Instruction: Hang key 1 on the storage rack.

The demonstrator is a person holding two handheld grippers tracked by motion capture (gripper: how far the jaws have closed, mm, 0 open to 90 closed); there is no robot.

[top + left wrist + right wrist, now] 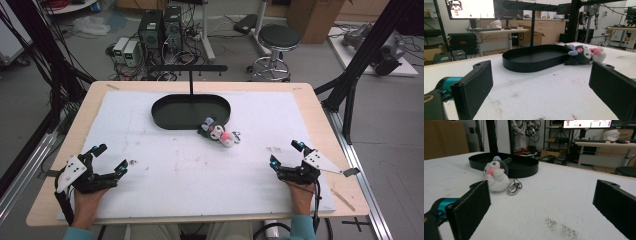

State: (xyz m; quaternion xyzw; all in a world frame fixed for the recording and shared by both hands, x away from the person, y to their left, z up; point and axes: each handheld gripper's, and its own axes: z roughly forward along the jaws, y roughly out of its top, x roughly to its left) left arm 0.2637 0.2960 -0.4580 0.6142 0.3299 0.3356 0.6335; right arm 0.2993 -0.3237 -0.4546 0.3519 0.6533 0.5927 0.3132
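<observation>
A small plush toy keychain [218, 131], white, dark grey and pink, lies on the white mat just in front of the black oval tray [165, 117]. The right gripper view shows the plush [495, 178] with its metal clasp [514, 187] beside it. From the left gripper view the plush [584, 54] rests against the tray [529, 65]. My left gripper [111, 158] rests near the front left of the mat, jaws wide open and empty. My right gripper [286, 153] rests at the front right, also open with nothing between its jaws.
The tray carries an upright black post with a crossbar [190, 69]. The wooden table edge [320, 107] frames the white mat [200, 165]. Beyond the table stand a stool [278, 41], computers and cables on the floor. Small stains mark the mat.
</observation>
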